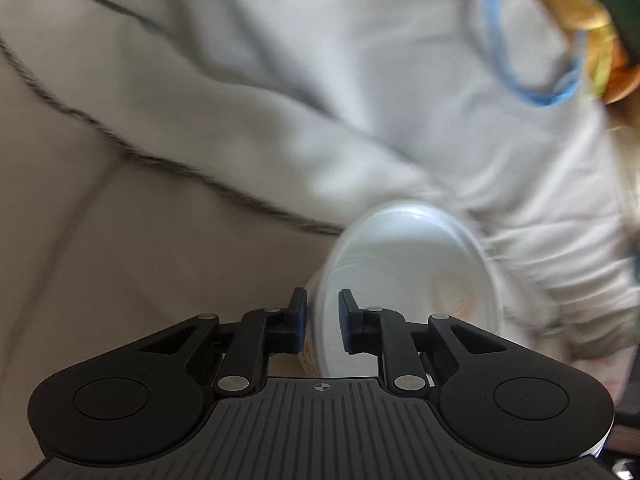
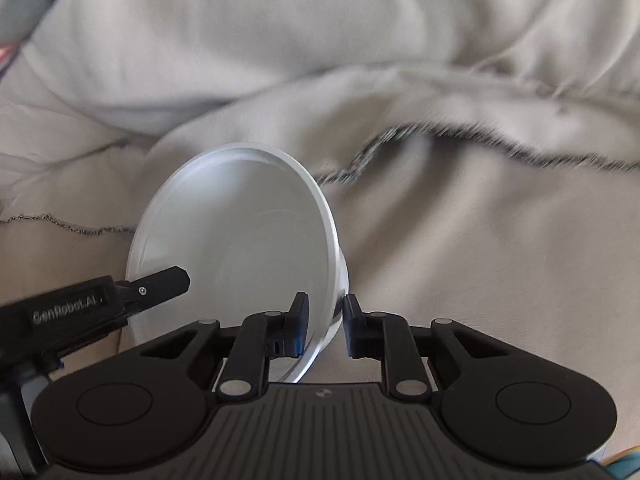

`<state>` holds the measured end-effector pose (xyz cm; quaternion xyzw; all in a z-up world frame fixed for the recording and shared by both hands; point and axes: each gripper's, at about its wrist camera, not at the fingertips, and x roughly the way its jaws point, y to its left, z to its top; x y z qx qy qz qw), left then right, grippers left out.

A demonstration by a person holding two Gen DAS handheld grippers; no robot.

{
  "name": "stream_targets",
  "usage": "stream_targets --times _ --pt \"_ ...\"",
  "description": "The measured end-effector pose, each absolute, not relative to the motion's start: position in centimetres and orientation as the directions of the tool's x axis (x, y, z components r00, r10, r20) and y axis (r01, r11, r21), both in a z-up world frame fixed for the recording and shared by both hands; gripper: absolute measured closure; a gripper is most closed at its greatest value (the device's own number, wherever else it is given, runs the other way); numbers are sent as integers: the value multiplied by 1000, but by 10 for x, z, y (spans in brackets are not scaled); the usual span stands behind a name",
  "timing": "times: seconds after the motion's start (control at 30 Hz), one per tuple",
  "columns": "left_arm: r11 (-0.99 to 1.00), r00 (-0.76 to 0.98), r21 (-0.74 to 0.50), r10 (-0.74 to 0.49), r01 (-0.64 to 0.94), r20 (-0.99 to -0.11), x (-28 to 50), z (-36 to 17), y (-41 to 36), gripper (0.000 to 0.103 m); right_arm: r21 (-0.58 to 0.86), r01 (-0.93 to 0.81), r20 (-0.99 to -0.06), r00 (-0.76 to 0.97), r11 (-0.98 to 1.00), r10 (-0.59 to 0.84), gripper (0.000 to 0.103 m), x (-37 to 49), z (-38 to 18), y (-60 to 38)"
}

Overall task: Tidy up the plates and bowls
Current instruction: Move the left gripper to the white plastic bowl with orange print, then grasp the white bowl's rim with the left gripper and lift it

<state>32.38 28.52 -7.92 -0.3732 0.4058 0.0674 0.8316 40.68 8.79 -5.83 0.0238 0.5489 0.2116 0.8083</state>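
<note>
one white bowl, gripped from both sides

the left gripper [image 1: 322,322] and the right gripper [image 2: 326,326] are each clamped on the rim of the white bowl [image 2: 236,236] — one finger inside, one outside. the bowl is tilted on edge above a rumpled beige blanket [image 2: 460,240].

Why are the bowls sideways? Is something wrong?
Both are tipped on edge because they are gripped by their rims: the left gripper holds a white bowl, the right gripper a clear bowl. Nothing looks spilled or broken.
</note>
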Motion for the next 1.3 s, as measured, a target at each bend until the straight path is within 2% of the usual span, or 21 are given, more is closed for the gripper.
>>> stream_targets --times 0.1,0.17,0.23,0.37,0.47,0.53,0.67,0.83,0.97,1.13,1.3 --pt "693 715 -644 -266 -325 -647 321 -60 260 80 286 -316 -850 352 905 391 85 403 -43 48" --pt "723 699 -636 -309 -268 -645 327 -49 232 79 291 -309 -840 371 905 397 85 400 -33 18" --pt "772 655 -592 -327 -231 -681 335 -45 199 79 270 -294 -841 391 917 373 85 398 -30 -9" --pt "869 505 -451 -301 -205 -809 362 -63 139 79 234 -257 -851 411 938 325 82 399 -40 -55" --pt "874 434 -440 -321 -206 -842 377 -81 118 77 255 -218 -853 409 942 325 75 400 -51 -81" --pt "876 437 -442 -325 -195 -839 381 -86 114 76 273 -186 -838 436 944 328 70 401 -59 -94" --pt "892 471 -411 -285 -189 -835 378 -88 114 76 307 -181 -844 402 934 355 69 401 -61 -108" --pt "876 443 -446 -330 -186 -834 383 -95 119 76 382 -184 -850 314 906 423 68 399 -72 -106" --pt "887 449 -431 -322 -165 -834 379 -92 114 75 361 -212 -839 352 908 415 68 395 -68 -100" --pt "863 476 -490 -382 -123 -792 377 -88 110 74 325 -201 -819 428 924 381 73 399 -61 -110" --pt "877 476 -458 -344 -145 -809 378 -93 109 74 310 -133 -846 412 942 337 73 407 -71 -122"
